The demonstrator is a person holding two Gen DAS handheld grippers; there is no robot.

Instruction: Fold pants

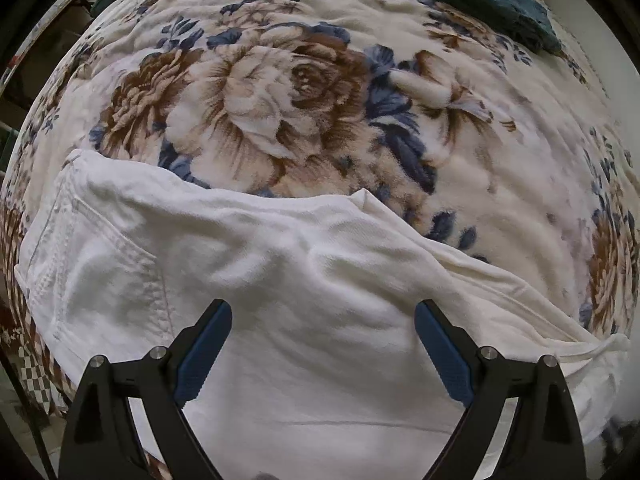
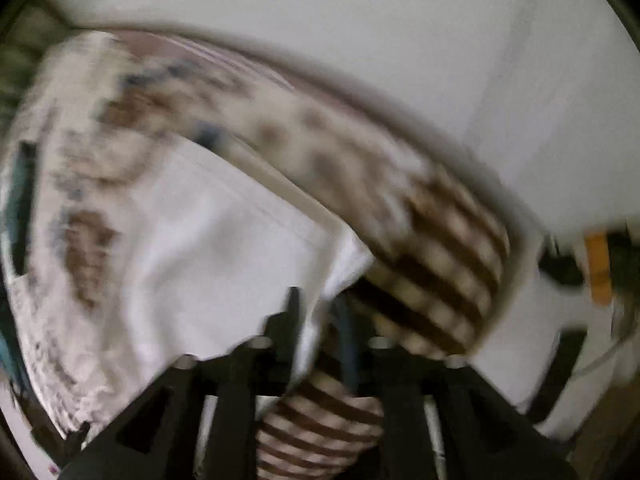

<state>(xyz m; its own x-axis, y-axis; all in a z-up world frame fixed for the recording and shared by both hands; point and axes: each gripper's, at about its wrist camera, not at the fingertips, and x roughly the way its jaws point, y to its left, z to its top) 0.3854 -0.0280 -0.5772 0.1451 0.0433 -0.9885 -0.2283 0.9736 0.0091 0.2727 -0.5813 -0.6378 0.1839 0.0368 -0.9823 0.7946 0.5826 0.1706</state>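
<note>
White pants (image 1: 280,280) lie on a floral blanket (image 1: 280,92), waistband and a back pocket at the left, a leg trailing off to the right. My left gripper (image 1: 323,316) points straight down just above the seat of the pants, open wide, nothing between its blue pads (image 1: 208,344). The right wrist view is blurred by motion. There a folded white part of the pants (image 2: 224,248) runs down to my right gripper (image 2: 320,312), and a strip of the cloth sits between its narrowly spaced fingers. Whether the pads press on it is unclear.
A dark green garment (image 1: 488,4) lies folded at the far right of the blanket. The blanket's brown checkered border (image 2: 440,280) hangs over the bed edge beside the right gripper. Beyond it are a pale wall (image 2: 400,40) and an orange object (image 2: 598,268).
</note>
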